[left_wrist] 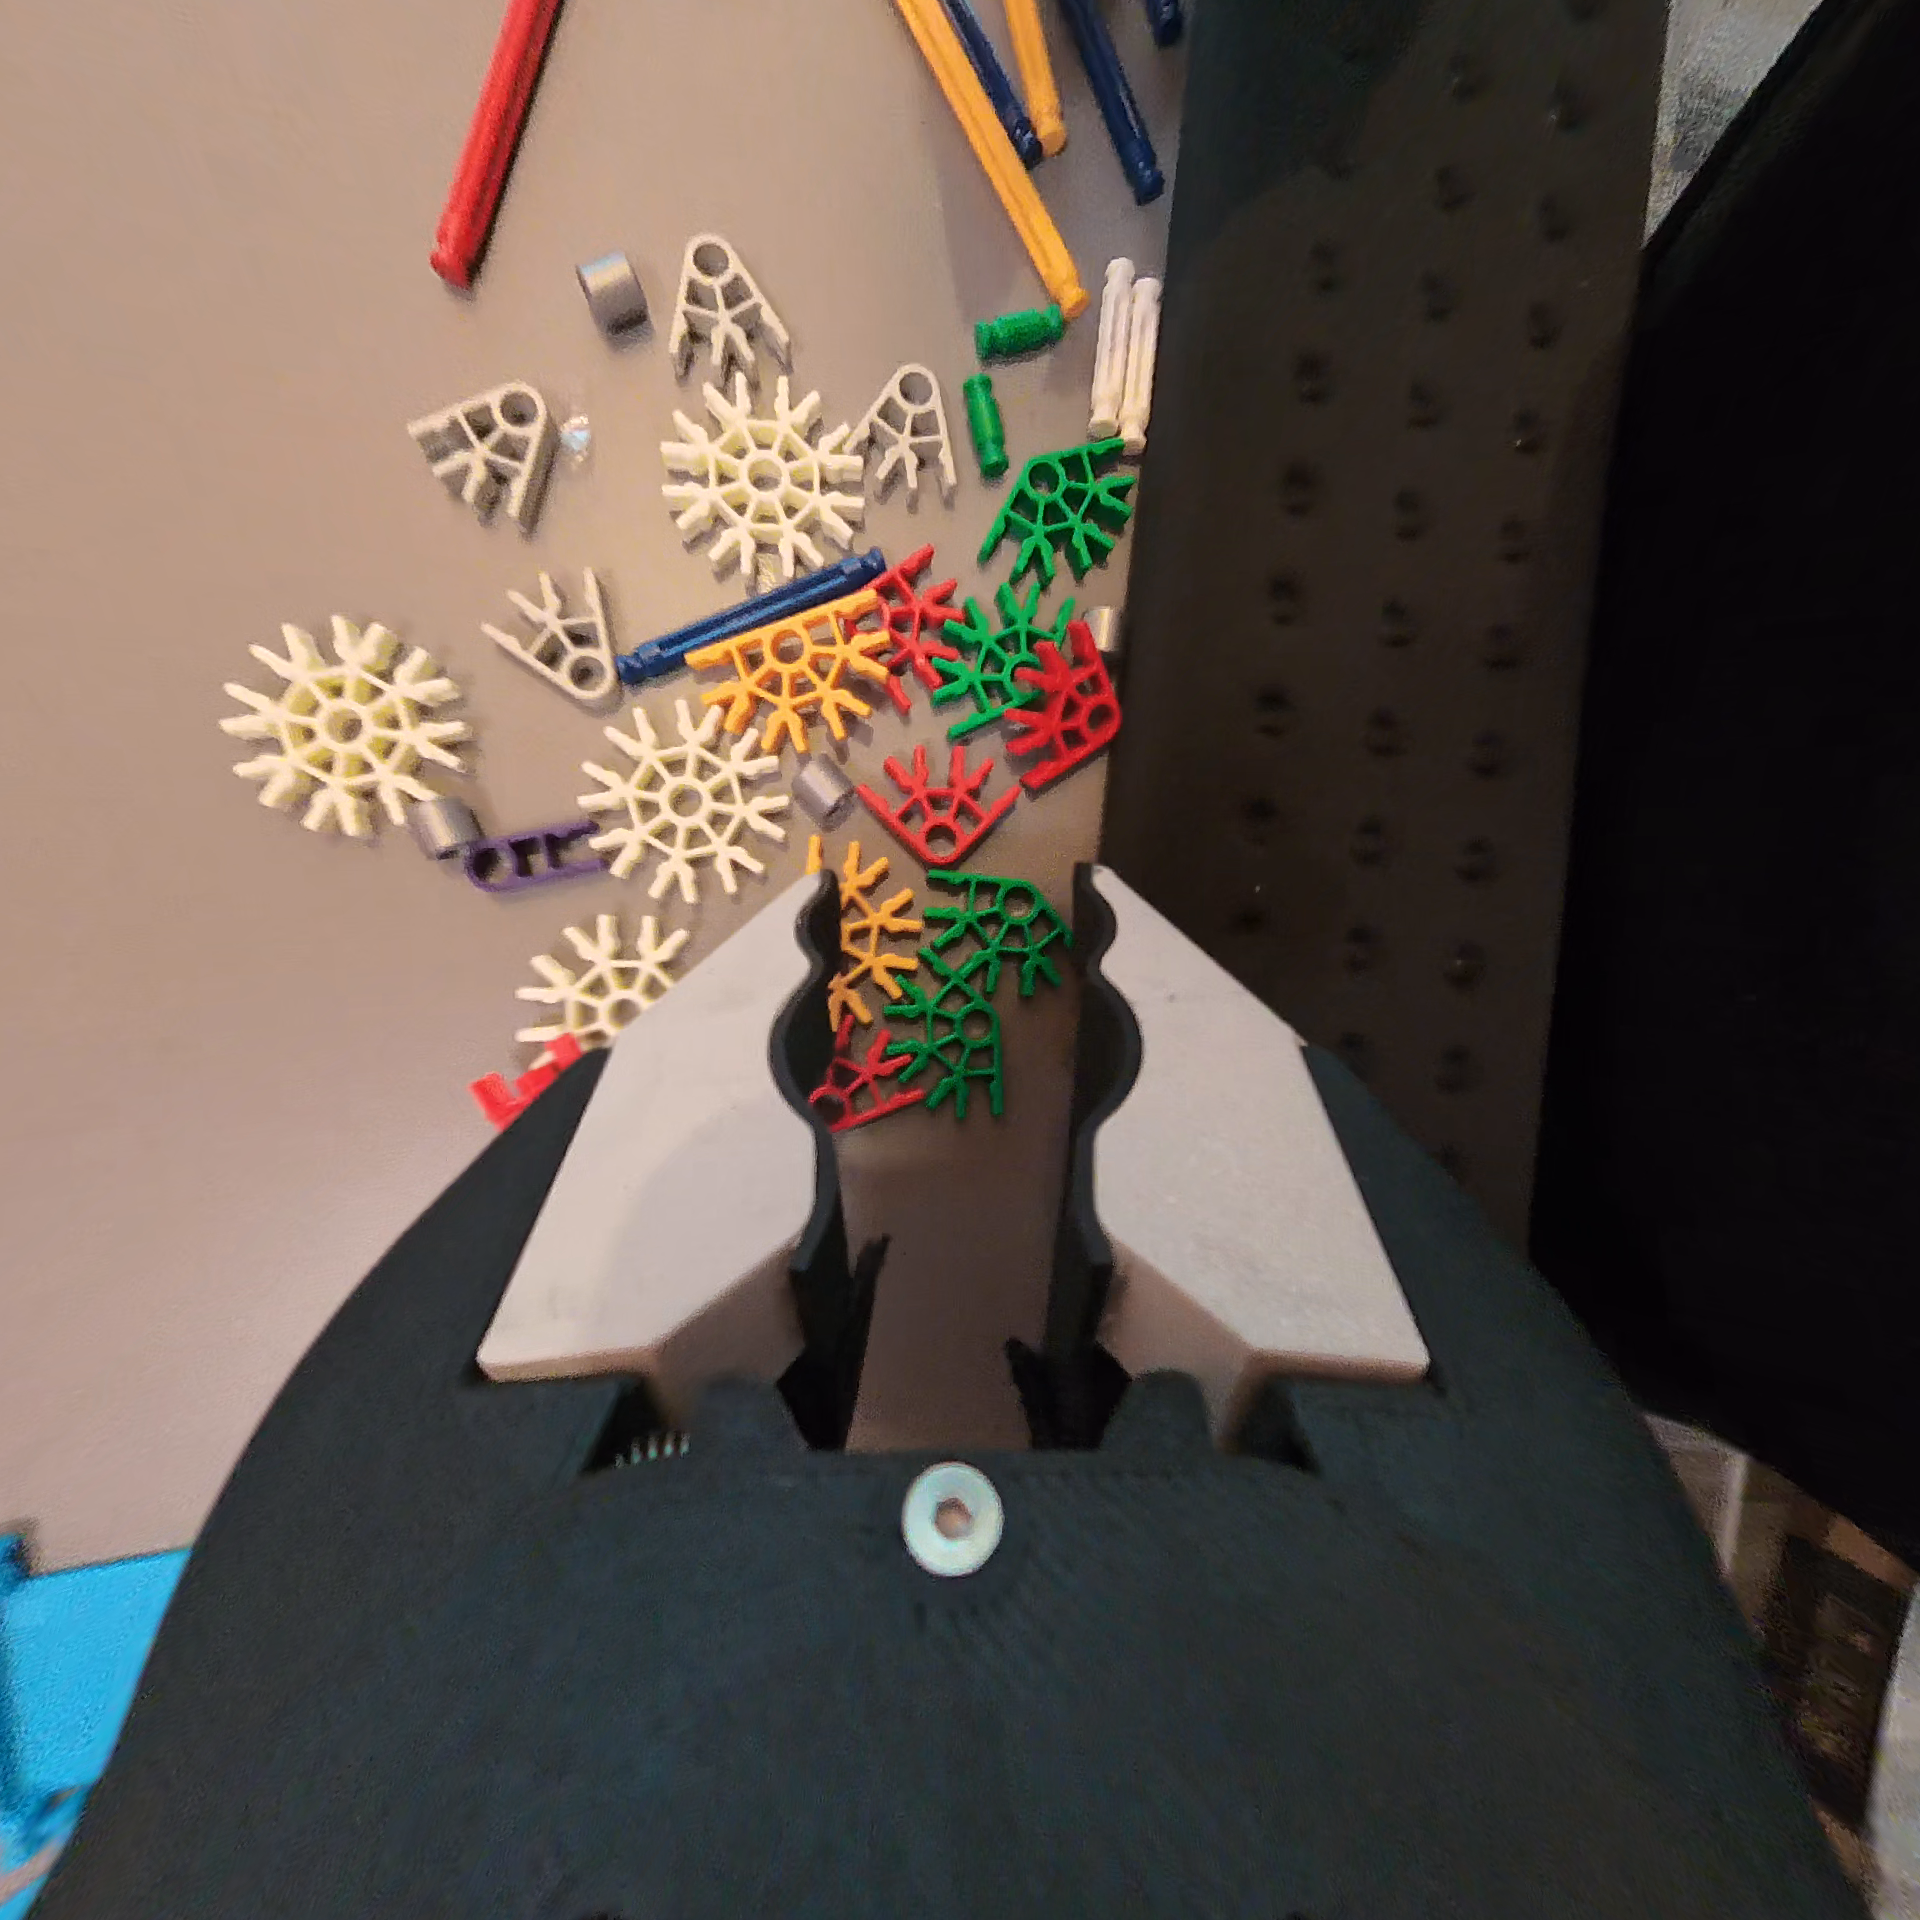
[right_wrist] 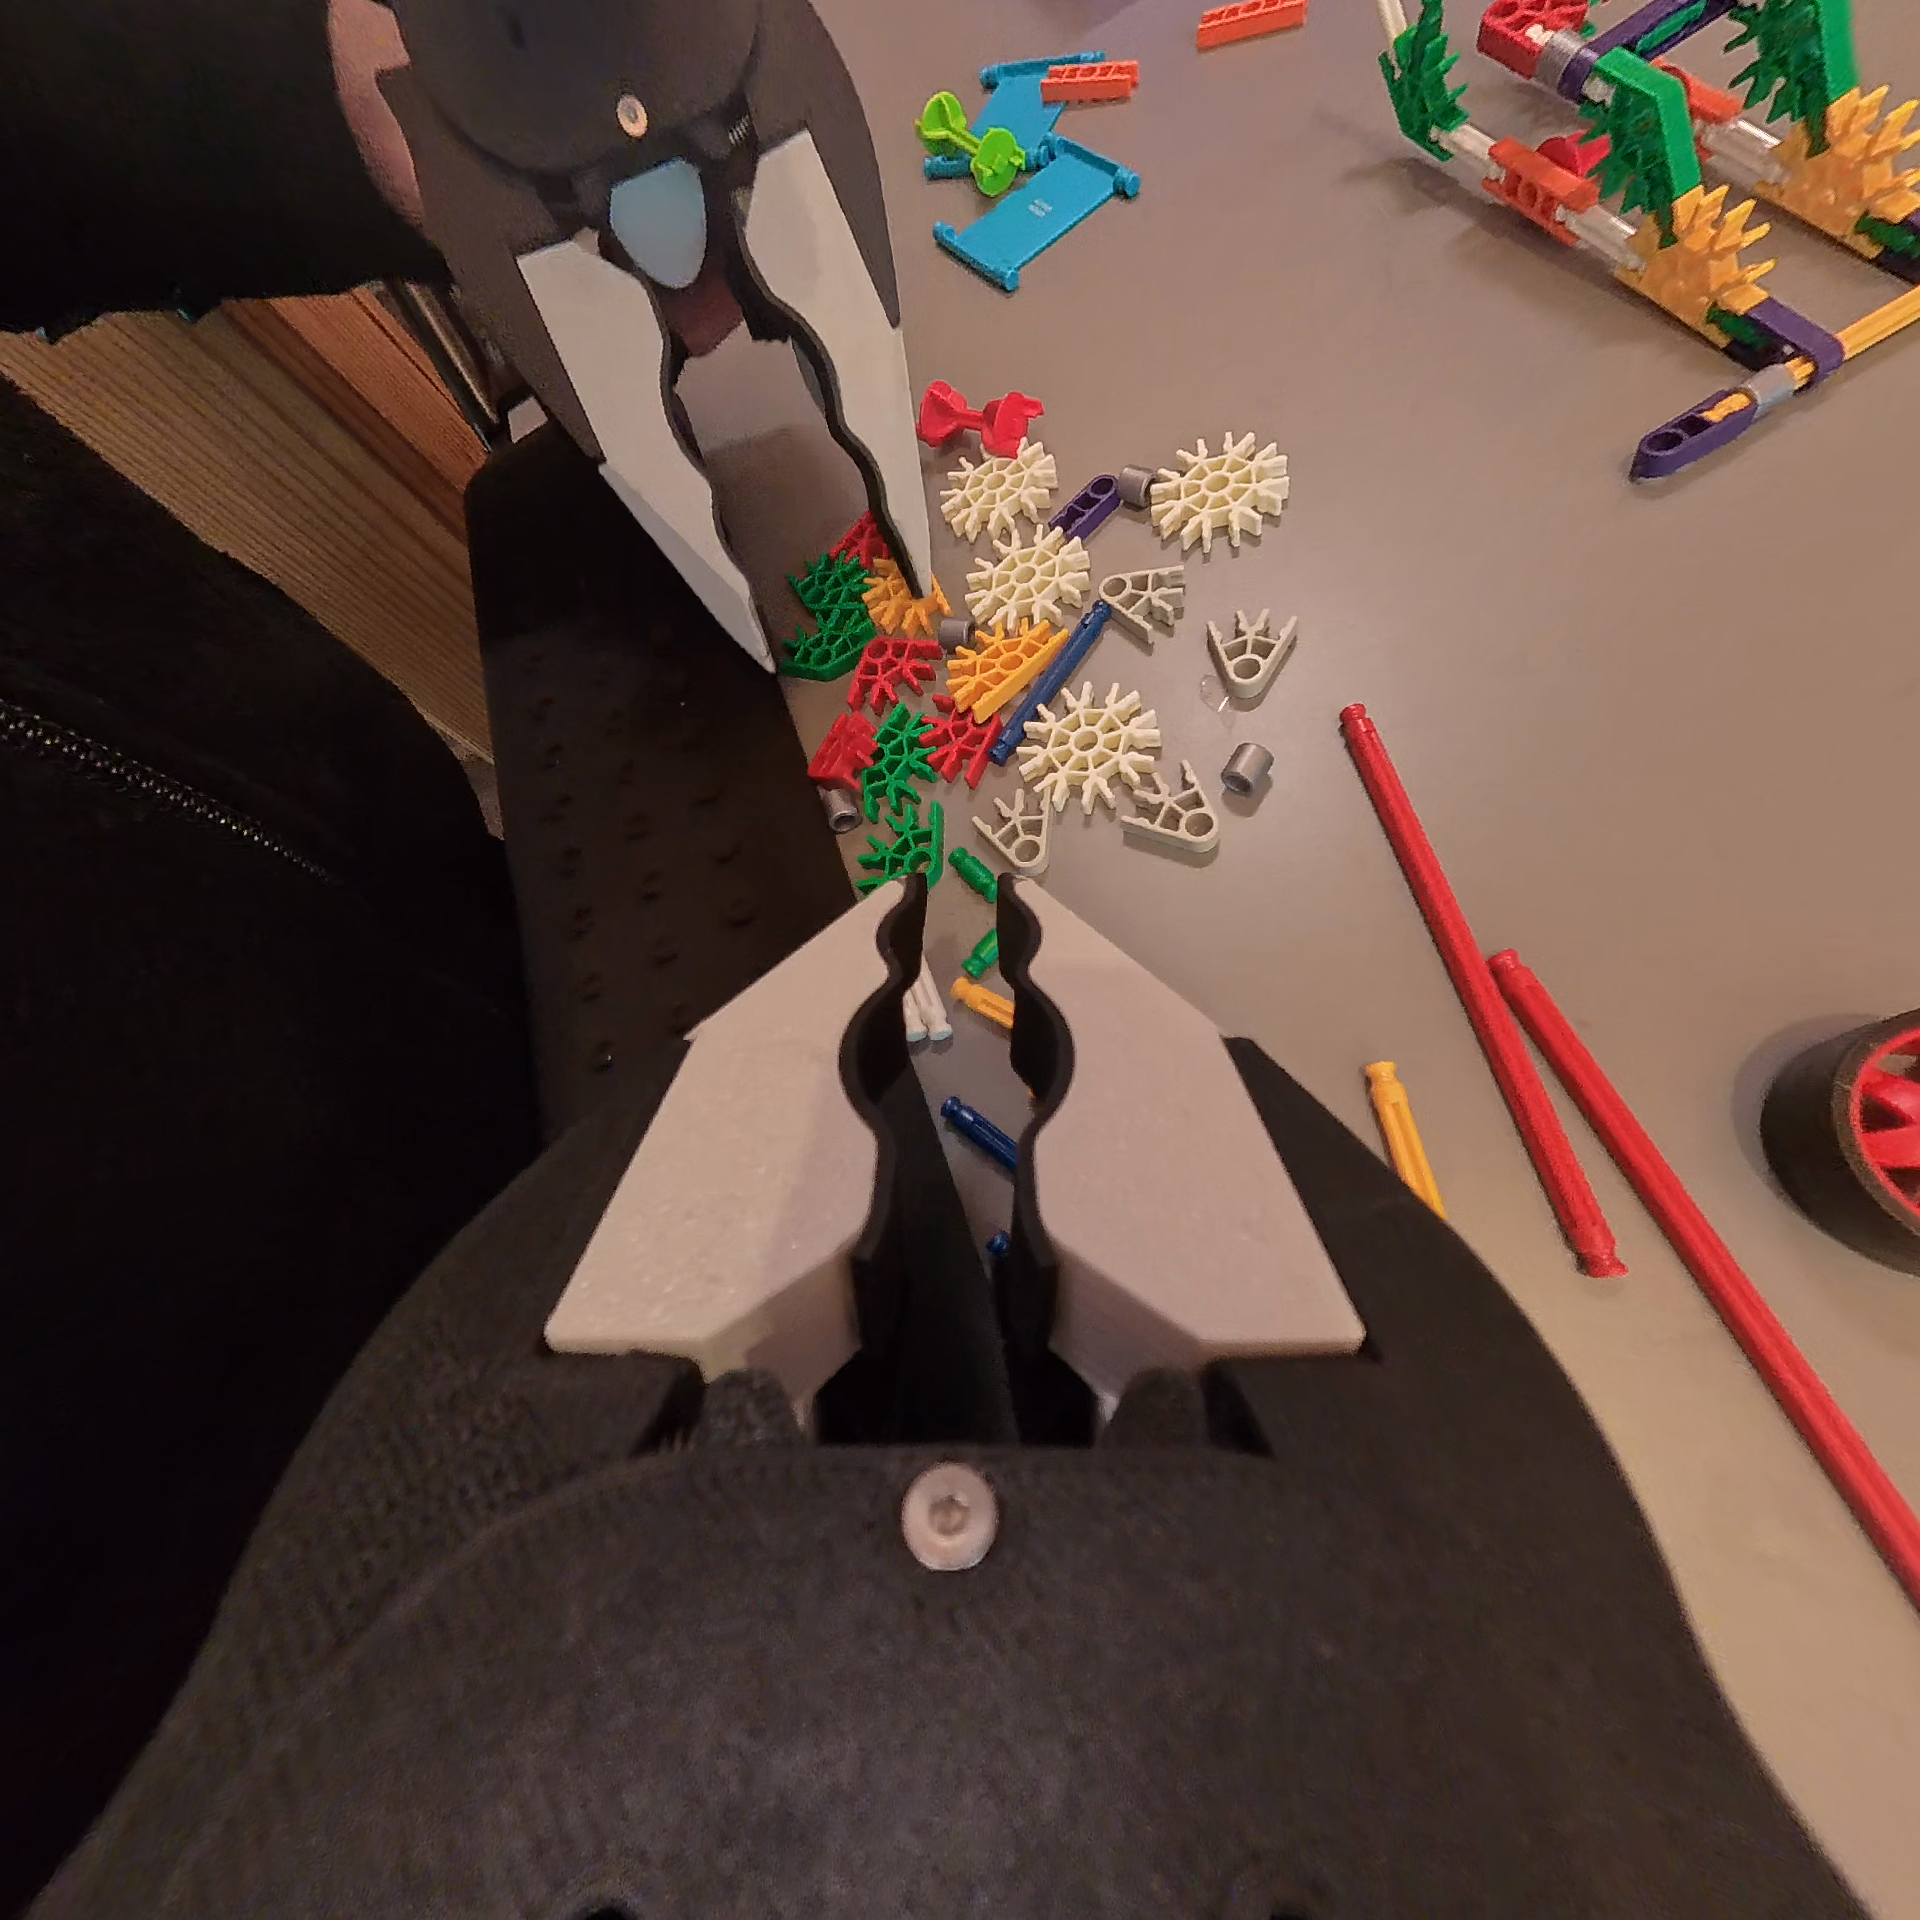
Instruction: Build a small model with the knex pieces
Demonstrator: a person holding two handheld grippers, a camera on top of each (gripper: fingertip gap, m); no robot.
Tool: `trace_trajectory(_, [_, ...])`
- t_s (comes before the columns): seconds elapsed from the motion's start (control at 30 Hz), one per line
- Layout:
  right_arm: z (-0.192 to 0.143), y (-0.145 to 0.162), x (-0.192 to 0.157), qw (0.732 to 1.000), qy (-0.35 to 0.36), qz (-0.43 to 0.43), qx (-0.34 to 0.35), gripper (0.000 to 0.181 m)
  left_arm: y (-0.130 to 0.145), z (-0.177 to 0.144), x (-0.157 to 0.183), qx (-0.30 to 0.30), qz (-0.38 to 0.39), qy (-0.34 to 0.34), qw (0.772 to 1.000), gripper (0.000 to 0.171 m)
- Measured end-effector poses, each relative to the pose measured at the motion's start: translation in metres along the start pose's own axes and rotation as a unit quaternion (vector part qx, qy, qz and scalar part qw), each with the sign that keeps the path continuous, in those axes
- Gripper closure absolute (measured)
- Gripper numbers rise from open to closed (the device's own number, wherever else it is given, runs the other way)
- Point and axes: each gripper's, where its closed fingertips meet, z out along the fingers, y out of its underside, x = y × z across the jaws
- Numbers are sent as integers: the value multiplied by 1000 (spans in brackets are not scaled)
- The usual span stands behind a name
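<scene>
In the left wrist view, the left gripper (left_wrist: 954,883) hung over a grey table (left_wrist: 208,935) with its jaws parted and nothing between them. Framed in the gap lay small flat connectors: a yellow one (left_wrist: 868,940), two green ones (left_wrist: 997,925) and a red one (left_wrist: 857,1081), all touching or overlapping. Beyond them spread white snowflake wheels (left_wrist: 762,480), a blue rod (left_wrist: 748,621), grey spacers (left_wrist: 613,293) and a red rod (left_wrist: 494,140). A black perforated pad (left_wrist: 1382,520) ran along the table's right edge. In the right wrist view, the right gripper (right_wrist: 961,894) stood with jaws only narrowly apart, empty, above short green pegs (right_wrist: 974,871), white pegs (right_wrist: 925,1013) and a blue peg (right_wrist: 977,1132). Farther off, the left gripper (right_wrist: 842,613) pointed down, one tip touching or just above the yellow connector (right_wrist: 899,603). Two long red rods (right_wrist: 1475,987) lay to the right, near a black wheel (right_wrist: 1839,1132) with a red hub. A built model (right_wrist: 1662,187) stood at the far right.
</scene>
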Motion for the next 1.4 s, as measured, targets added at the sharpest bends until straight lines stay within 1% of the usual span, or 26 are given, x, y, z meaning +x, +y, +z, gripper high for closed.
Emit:
trace_trajectory(0.03, [1, 1, -1, 1000, -2, 2, 1, 170, 0, 3, 2, 1, -11, 4, 1000, 128])
trace_trajectory(0.07, [3, 1, -1, 1000, -3, 2, 1, 171, -3, 5, -2, 7, -13, -14, 1000, 134])
trace_trajectory(0.1, [4, 1, -2, 1000, -4, 2, 1, 171, -4, 6, -6, 6, -15, -33, 999, 134])
trace_trajectory(0.27, [8, 0, -2, 1000, -10, -5, -4, 171, -13, 14, -2, 24, -21, -40, 999, 139])
trace_trajectory(0.33, [7, -1, -1, 1000, -9, -8, -4, 172, -13, 14, -8, 18, -12, -70, 997, 144])
trace_trajectory(0.37, [6, -1, 0, 1000, -9, -8, -3, 172, -13, 14, -9, 19, -17, -74, 997, 140])
trace_trajectory(0.4, [5, -1, 0, 1000, -7, -8, -2, 172, -13, 12, -12, 20, -18, -91, 995, 138])
trace_trajectory(0.43, [3, -1, 1, 1000, -5, -9, -2, 172, -14, 7, -17, 24, -6, -125, 992, 137])
trace_trajectory(0.47, [2, 0, 1, 1000, -4, -8, -1, 172, -13, 6, -17, 20, 1, -138, 990, 136])
trace_trajectory(0.57, [0, 5, 0, 1000, -5, -5, -4, 172, -17, 11, -1, 31, 1, -101, 994, 135])
trace_trajectory(0.63, [-1, 8, -1, 1000, -7, -5, -6, 172, -12, 17, 2, 15, 5, -87, 996, 135])
trace_trajectory(0.7, [-3, 8, -3, 1000, -7, -6, -5, 172, -14, 17, 0, 19, -5, -78, 997, 140])
trace_trajectory(0.77, [-6, 9, -2, 1000, -6, -4, -3, 172, -16, 19, 0, 19, 2, -76, 997, 140])
trace_trajectory(0.83, [-10, 10, -1, 1000, -4, -2, 0, 172, -19, 22, 4, 27, -3, -64, 998, 144])
trace_trajectory(1.0, [-16, 13, 2, 1000, 1, 2, 4, 172, -16, 21, 4, 29, -7, -64, 998, 147])
trace_trajectory(1.07, [-18, 13, 2, 1000, 1, 2, 5, 172, -14, 19, 2, 28, -7, -71, 997, 153])
trace_trajectory(1.13, [-18, 12, 2, 1000, 1, 1, 6, 172, -12, 18, 1, 34, -14, -72, 997, 153])
trace_trajectory(1.23, [-19, 11, 2, 1000, 0, -2, 5, 172, -9, 14, -2, 37, -17, -84, 996, 160])
trace_trajectory(1.4, [-19, 8, 4, 1000, -3, -4, 5, 172, -2, 9, -6, 42, -29, -104, 993, 161])
